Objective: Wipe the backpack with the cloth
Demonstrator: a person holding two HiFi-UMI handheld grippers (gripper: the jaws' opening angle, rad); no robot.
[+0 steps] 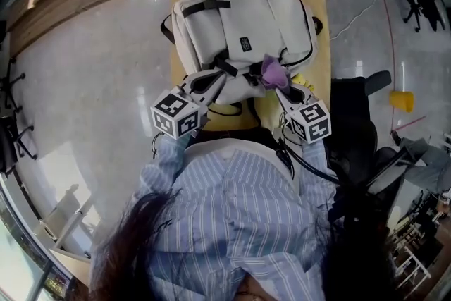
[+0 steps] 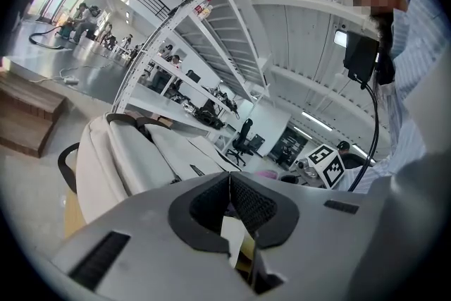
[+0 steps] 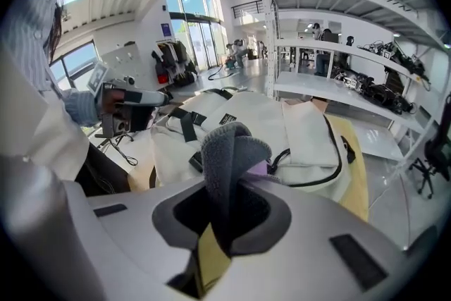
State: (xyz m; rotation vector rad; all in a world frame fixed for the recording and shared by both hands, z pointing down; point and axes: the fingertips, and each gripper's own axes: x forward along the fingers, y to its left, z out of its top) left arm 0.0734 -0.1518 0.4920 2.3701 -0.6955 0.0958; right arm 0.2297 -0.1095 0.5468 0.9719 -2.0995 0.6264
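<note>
Right tongs [image 1: 277, 85] angled over backpack [image 1: 246, 17] clamp the cloth [image 1: 271, 70]; left tongs [image 1: 223, 79] alongside, pressed together.

Matt, off-white woven fabric on backpack [image 1: 243, 32], with black webbing straps. Soft, fuzzy fleece on cloth [image 3: 232, 151], grey and purple. Smooth matt grey plastic on left gripper [image 2: 229, 178] and right gripper [image 3: 234, 183]. Smooth, yellowish, wood-like table [image 1: 320, 60]. Glossy grey floor [image 1: 91, 67].
</note>
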